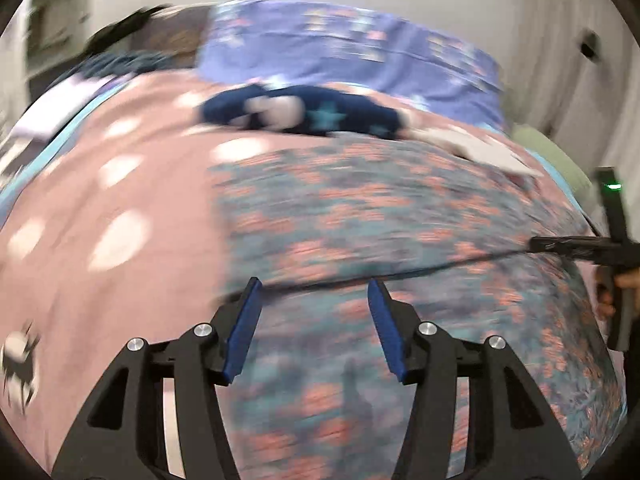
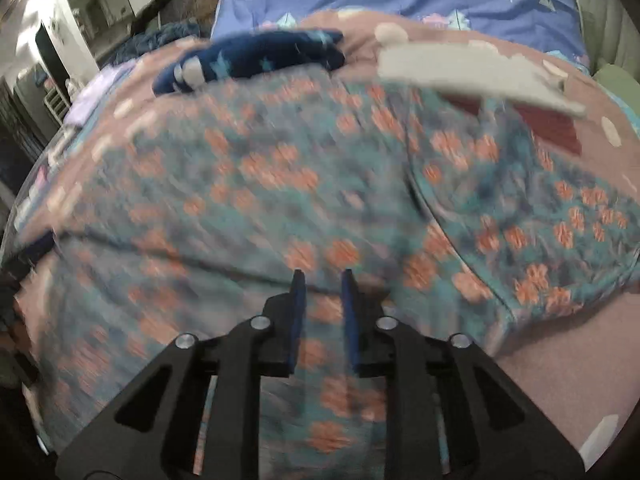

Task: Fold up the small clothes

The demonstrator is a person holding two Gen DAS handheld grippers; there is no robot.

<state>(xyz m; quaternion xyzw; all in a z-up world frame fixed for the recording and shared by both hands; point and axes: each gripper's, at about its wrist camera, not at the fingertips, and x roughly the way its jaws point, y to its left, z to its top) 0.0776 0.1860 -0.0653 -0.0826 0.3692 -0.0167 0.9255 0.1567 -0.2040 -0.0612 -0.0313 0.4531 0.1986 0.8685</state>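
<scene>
Left wrist view, blurred by motion. The left hand-held gripper [image 1: 315, 284] stood with its jaws well apart over the floral garment [image 1: 360, 216]; nothing lay between its blue pads [image 1: 244, 328]. The garment, teal with orange flowers, was spread on the pink spotted bed cover [image 1: 120, 184], a fold line crossing it just beyond the fingertips. At the far side lay a navy star-print garment [image 1: 296, 114], and behind it a purple pillow [image 1: 344, 52]. At the right edge the right hand-held gripper [image 1: 560, 245] reached onto the floral garment's edge, a hand [image 1: 624, 280] on its handle.

Right wrist view, also blurred. The right hand-held gripper [image 2: 323, 276] showed a narrow gap between its 2 pads [image 2: 298, 320], directly over the floral garment [image 2: 260, 184]; whether cloth was pinched I could not tell. A grey-white garment [image 2: 472, 76] lay at the far right, touching a dark red piece [image 2: 548, 124]. The navy garment [image 2: 256, 62] lay far left of centre.
</scene>
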